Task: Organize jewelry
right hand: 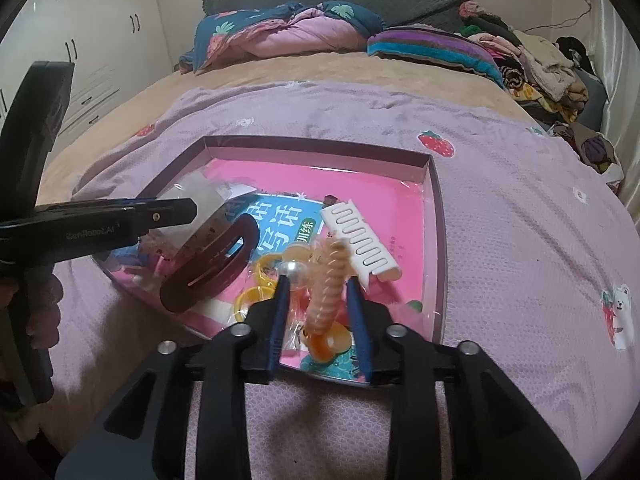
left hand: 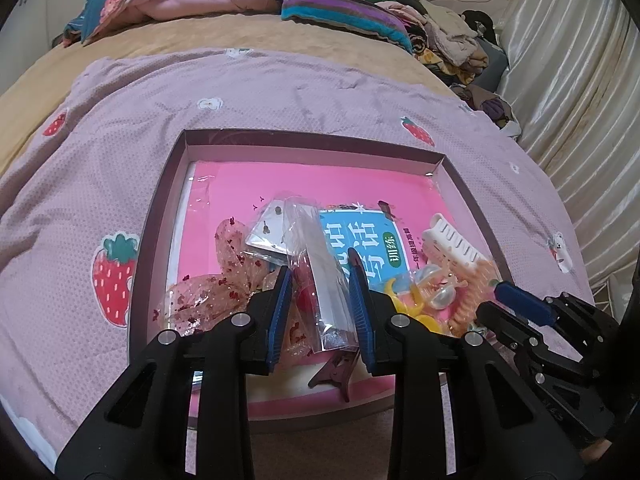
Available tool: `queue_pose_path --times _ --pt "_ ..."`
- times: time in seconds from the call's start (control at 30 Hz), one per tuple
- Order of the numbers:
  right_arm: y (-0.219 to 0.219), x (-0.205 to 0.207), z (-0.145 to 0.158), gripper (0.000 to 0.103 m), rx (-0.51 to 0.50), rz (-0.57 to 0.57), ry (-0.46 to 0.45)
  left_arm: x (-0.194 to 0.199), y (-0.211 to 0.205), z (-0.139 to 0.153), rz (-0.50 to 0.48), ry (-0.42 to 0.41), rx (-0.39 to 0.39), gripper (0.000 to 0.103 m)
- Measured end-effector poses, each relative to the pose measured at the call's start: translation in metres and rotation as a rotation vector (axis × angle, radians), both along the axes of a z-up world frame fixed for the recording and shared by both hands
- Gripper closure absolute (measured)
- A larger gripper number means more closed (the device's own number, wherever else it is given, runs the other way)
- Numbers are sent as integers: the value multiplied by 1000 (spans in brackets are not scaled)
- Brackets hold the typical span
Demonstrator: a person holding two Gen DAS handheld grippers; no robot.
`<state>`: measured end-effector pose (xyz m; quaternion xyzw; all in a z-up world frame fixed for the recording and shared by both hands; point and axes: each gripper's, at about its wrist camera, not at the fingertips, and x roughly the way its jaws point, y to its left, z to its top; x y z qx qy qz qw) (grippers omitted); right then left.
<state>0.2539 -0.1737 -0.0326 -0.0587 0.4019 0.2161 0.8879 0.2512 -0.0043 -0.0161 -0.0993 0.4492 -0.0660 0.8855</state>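
Observation:
A shallow box with a dark purple rim (left hand: pixel 312 136) (right hand: pixel 320 146) lies on the lilac strawberry blanket, with a pink book as its floor. My left gripper (left hand: pixel 320 276) (right hand: pixel 192 210) is shut on a clear plastic packet (left hand: pixel 332 280). A dark brown hair clip (left hand: pixel 332 372) (right hand: pixel 208 264) hangs with the packet above the box. My right gripper (right hand: pixel 318 292) (left hand: pixel 516 300) hovers low over the box's near right corner. It stands open, with an orange spiral hair tie (right hand: pixel 328 288) (left hand: pixel 472 296) loose between its fingers and gaps on both sides. A white comb clip (right hand: pixel 360 236) (left hand: pixel 456 240) lies just beyond.
Yellow rings (right hand: pixel 256 296) (left hand: pixel 416 304), a pearl clip (left hand: pixel 436 280) and a sequinned bow (left hand: pixel 216 292) crowd the box's near half. Folded quilts (right hand: pixel 280 32) and a clothes pile (right hand: pixel 540 64) sit at the bed's far end. A curtain (left hand: pixel 580 100) hangs on the right.

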Motion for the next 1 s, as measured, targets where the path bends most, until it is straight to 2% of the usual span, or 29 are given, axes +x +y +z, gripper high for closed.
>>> queue_pose_path --times 0.2,0.47,0.63,0.9,0.97,1.0 --pt "-9 -6 9 62 13 -17 -13 -4 -1 5 0 -5 4 81" --pt "-25 -16 22 57 30 -45 -35 -14 -4 23 4 -31 10 68" --pt "-34 -27 36 44 58 -67 -58 -26 -3 39 12 -46 12 59" --pt "-49 -53 68 23 114 -102 -121 -54 -2 70 23 -105 17 35" --pt "-52 -61 75 21 130 -105 -138 -61 -3 76 27 -120 21 22" --pt "-54 -65 79 16 137 -105 -146 -64 -4 79 29 -128 26 18"
